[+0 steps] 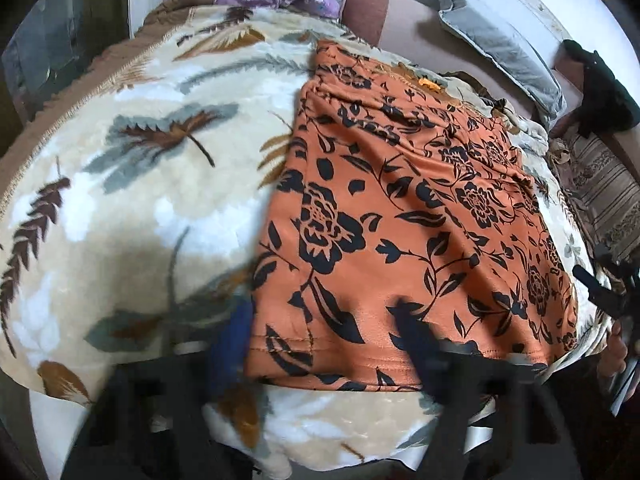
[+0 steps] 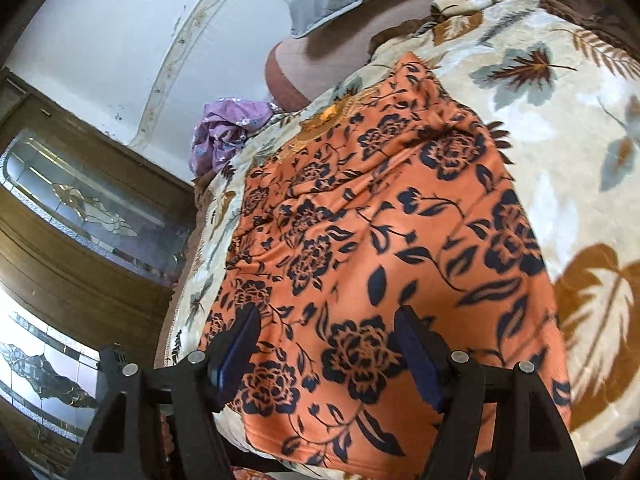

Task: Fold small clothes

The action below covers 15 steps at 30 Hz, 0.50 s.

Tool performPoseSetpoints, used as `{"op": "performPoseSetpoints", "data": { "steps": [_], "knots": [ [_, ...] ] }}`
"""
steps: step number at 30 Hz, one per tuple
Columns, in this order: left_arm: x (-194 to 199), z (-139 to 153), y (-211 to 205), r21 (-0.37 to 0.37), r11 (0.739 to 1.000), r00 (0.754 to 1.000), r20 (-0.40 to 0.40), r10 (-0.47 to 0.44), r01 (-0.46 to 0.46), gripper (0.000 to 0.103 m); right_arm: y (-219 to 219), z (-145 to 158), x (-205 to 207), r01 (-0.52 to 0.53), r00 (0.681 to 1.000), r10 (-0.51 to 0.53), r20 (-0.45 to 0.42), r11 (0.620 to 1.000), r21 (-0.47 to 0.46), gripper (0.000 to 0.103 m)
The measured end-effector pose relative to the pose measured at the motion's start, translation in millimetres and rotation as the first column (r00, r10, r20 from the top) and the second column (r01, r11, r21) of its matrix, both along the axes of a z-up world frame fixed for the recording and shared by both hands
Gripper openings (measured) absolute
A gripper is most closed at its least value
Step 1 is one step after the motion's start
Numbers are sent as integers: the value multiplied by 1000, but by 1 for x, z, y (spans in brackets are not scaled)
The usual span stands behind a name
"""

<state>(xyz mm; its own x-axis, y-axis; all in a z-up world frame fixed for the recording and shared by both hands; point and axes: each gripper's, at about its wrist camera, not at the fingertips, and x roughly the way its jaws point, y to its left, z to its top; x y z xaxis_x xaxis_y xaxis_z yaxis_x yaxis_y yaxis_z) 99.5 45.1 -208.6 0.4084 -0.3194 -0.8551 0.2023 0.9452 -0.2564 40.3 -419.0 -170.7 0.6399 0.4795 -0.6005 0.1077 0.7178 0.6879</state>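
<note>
An orange garment (image 1: 400, 208) with black flowers lies flat on a cream leaf-print blanket (image 1: 140, 160), its hem towards me. My left gripper (image 1: 320, 336) is blurred at the bottom of the left wrist view. Its jaws stand apart astride the hem's near left corner, one finger at the cloth's left edge and one over the cloth, and the pads do not press together. In the right wrist view the same garment (image 2: 380, 220) fills the middle. My right gripper (image 2: 328, 344) hovers over its near part, open and holding nothing.
A crumpled purple floral cloth (image 2: 224, 132) lies at the blanket's far edge. A grey pillow (image 1: 500, 40) and a brown cushion (image 1: 366, 12) sit by the white wall. A wooden door with glass panes (image 2: 80, 208) stands beside the bed. A hand (image 1: 614, 350) shows at the right edge.
</note>
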Motion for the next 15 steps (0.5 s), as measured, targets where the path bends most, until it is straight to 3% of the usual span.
{"op": "performPoseSetpoints", "data": {
  "steps": [1,2,6,9,15],
  "knots": [
    [2,-4,2,-16,1000,1000,-29,8,-9,22,-2,0,-3,7,1000,-7,2,1000,4,73],
    [4,-6,3,-30,999,999,-40,15,-17,18,-5,0,-6,17,1000,-17,5,1000,12,73],
    [4,-4,3,-29,999,999,-31,27,-28,13,-8,-5,-14,18,1000,-19,20,998,60,73],
    [2,5,6,-27,998,998,-9,56,-57,12,9,-11,-10,-45,999,44,22,996,79,72],
    [-7,27,32,89,990,993,46,110,-114,10,52,-27,1,-168,984,170,-47,985,34,71]
  ]
}}
